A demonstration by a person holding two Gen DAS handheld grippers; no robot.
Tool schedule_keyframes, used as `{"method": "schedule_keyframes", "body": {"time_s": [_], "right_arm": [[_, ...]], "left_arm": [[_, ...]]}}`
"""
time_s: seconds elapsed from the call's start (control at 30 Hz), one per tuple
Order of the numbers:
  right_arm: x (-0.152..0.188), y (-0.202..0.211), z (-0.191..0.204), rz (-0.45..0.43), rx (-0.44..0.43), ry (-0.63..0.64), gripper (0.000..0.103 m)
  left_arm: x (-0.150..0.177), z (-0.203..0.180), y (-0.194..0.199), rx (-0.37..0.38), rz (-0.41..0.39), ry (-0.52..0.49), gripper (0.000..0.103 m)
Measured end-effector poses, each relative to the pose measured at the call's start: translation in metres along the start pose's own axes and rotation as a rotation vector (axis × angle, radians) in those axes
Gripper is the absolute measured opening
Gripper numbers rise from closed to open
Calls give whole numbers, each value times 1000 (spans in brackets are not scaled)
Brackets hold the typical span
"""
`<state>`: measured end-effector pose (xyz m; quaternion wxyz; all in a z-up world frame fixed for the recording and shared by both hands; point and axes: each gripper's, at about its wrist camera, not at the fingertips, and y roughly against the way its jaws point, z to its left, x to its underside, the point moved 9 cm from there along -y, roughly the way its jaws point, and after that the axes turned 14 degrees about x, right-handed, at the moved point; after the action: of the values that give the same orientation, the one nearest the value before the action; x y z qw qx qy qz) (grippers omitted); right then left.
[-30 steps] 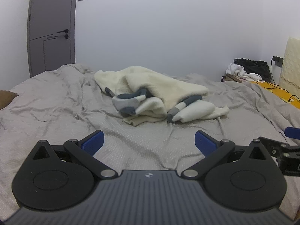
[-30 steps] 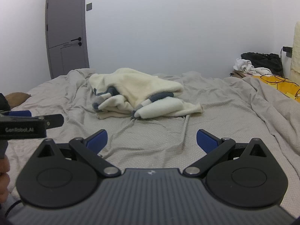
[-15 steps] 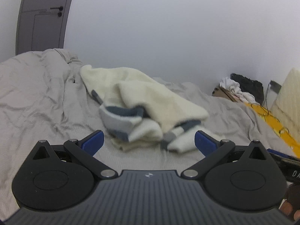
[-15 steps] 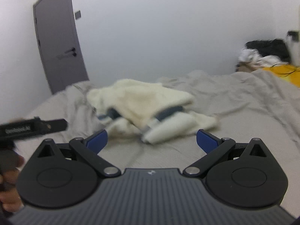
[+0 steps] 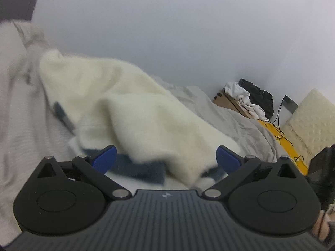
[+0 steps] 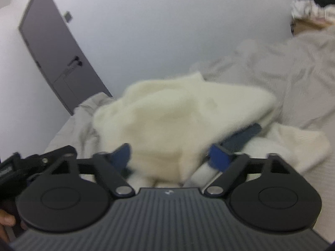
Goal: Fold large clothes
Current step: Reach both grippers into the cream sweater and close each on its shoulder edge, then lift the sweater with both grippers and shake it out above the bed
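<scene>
A crumpled cream fleece garment (image 5: 134,108) with dark blue-grey trim (image 5: 142,170) lies on the grey bedsheet (image 5: 236,121). My left gripper (image 5: 166,159) is right at its near edge. Its jaws stand wide, and a cream fold hangs between the blue fingertips (image 5: 104,159) without being pinched. In the right wrist view the same garment (image 6: 178,117) fills the middle. My right gripper (image 6: 170,156) has its jaws closing around a thick cream fold, and the pads do not clearly press on it. The picture is blurred there.
A grey door (image 6: 60,62) stands at the back left. Past the bed's far side a cardboard box (image 5: 232,102) holds white and black clothes, beside a yellow surface with cables (image 5: 282,140) and a cream padded panel (image 5: 314,117). The other gripper (image 6: 31,163) shows at the left edge.
Both grippers have swept forward from the bed's near part up to the garment and rolled. The right gripper's jaws have narrowed around a cream fold.
</scene>
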<state>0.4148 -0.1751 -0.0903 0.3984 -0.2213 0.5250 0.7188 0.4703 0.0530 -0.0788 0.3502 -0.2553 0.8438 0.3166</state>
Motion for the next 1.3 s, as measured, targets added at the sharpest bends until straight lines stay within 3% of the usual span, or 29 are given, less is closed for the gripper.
{"method": "schedule_keyframes", "body": {"time_s": [0.03, 0.17, 0.37, 0.43, 0.5, 0.53, 0.67, 0.83, 0.97, 1.3], "right_arm": [[-1, -13, -5, 22, 4, -21, 74], [3, -59, -26, 110, 25, -86, 49], [-9, -86, -29, 155, -35, -180, 43], [-13, -89, -30, 150, -33, -175, 32], [-19, -86, -34, 124, -10, -180, 30], [-23, -86, -34, 114, -18, -181, 23], [-41, -63, -25, 64, -87, -140, 16], [-67, -17, -18, 2, -213, -109, 16], [-77, 23, -26, -38, -258, -111, 15], [-41, 166, -20, -144, -345, -47, 15]], "left_arm": [[-1, 11, -13, 18, 12, 31, 97], [-1, 46, -54, 92, 52, 171, 82], [-19, 60, -78, 124, 31, 240, 53], [-25, 57, -76, 115, 22, 259, 35], [-31, 53, -70, 109, 17, 269, 27], [-33, 49, -66, 102, 10, 264, 23], [-39, 34, -36, 80, -21, 234, 17], [-42, -4, 6, 70, -98, 223, 15], [-35, -46, 44, 84, -154, 190, 15], [28, -132, 179, 88, -275, 176, 15]]}}
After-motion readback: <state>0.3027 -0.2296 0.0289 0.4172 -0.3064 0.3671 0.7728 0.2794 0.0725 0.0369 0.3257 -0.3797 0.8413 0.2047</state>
